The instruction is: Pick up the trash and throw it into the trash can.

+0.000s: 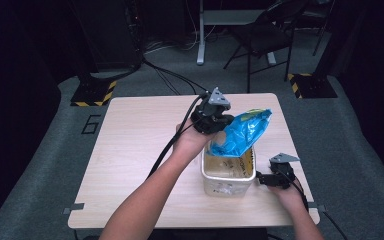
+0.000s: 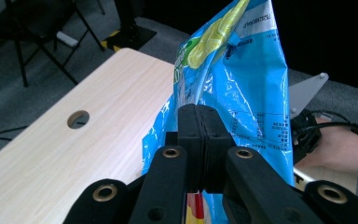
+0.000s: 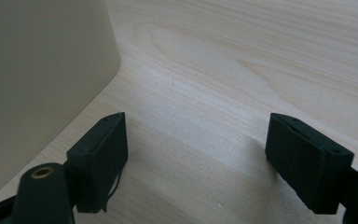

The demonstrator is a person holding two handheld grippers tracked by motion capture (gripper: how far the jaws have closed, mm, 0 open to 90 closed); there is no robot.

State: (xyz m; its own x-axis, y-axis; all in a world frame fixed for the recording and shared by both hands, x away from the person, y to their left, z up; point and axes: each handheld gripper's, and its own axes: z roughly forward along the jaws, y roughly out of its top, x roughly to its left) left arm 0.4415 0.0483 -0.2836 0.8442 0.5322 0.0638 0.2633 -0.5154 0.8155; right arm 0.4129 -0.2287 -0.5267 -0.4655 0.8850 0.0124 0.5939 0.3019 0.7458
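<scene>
The cream plastic tub [image 1: 228,172] standing near the right front of the table [image 1: 140,150] is taken as the landmark. Above and just left of the tub's far rim, the left gripper [image 1: 215,122] is held with its jaws pressed together on an edge of the blue snack bag [image 1: 242,132]; in the left gripper view the foil [image 2: 242,93] is seen pinched between the black pads [image 2: 200,140], with the bag standing up beyond them. The bag is held tilted over the tub's open mouth, its lower end at or just inside the rim, though contact cannot be confirmed. Just right of the tub, the right gripper [image 1: 270,179] is rested low on the table with its jaws spread wide and nothing between them; in the right gripper view the tub wall [image 3: 37,84] is seen close beside the left pad [image 3: 100,158]. A slip is judged possible, since smooth foil is gripped by one thin edge. The light tub is not steadied and could be nudged or tipped if the bag is pushed against its rim. The surface is pale wood-grain laminate with a round cable hole [image 2: 78,119]. Beyond the tub, grey carpet, black cables, yellow-and-black striped stand bases [image 1: 94,94] and a folding chair [image 1: 265,37] are seen in a dark room.
</scene>
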